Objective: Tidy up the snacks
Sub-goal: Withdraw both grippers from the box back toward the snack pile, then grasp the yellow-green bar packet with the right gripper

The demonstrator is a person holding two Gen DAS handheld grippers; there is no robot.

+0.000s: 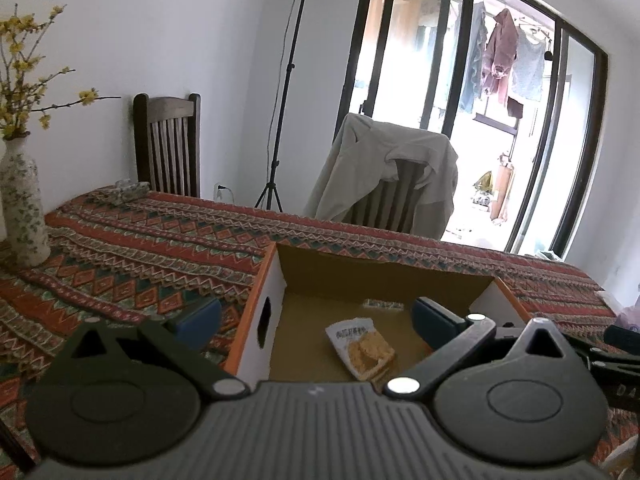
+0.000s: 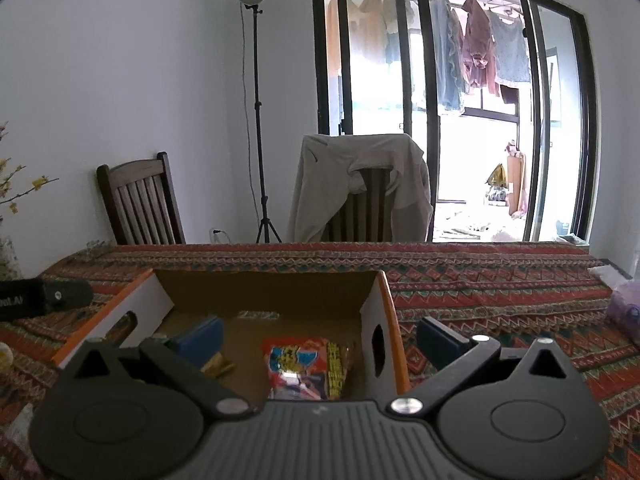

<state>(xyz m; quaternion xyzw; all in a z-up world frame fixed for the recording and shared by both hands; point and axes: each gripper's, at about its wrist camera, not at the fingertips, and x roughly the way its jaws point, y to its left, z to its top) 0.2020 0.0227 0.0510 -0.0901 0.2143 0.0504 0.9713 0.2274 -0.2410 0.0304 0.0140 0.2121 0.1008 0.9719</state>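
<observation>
Above the box [image 1: 276, 284], 2 tools angled down, left tool [image 1: 312, 322], right tool [image 2: 320, 338], jaws wide, empty.

Bench cloth [image 1: 140, 248]: woven, coarse, matt. Box [image 1: 384, 276]: raw brown cardboard inside, smooth white outside. Snack packs: cracker pack [image 1: 362, 346] and red pack [image 2: 306, 364], both glossy film. Gripper bodies: matt black ribbed plastic, shiny metal pins. Vase [image 1: 22, 208]: matt ceramic look. Chair [image 1: 170, 144]: dark varnished wood.

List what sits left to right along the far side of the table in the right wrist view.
Dark wooden slatted chair → black tripod light stand → chair draped with a beige jacket → glass balcony door.
</observation>
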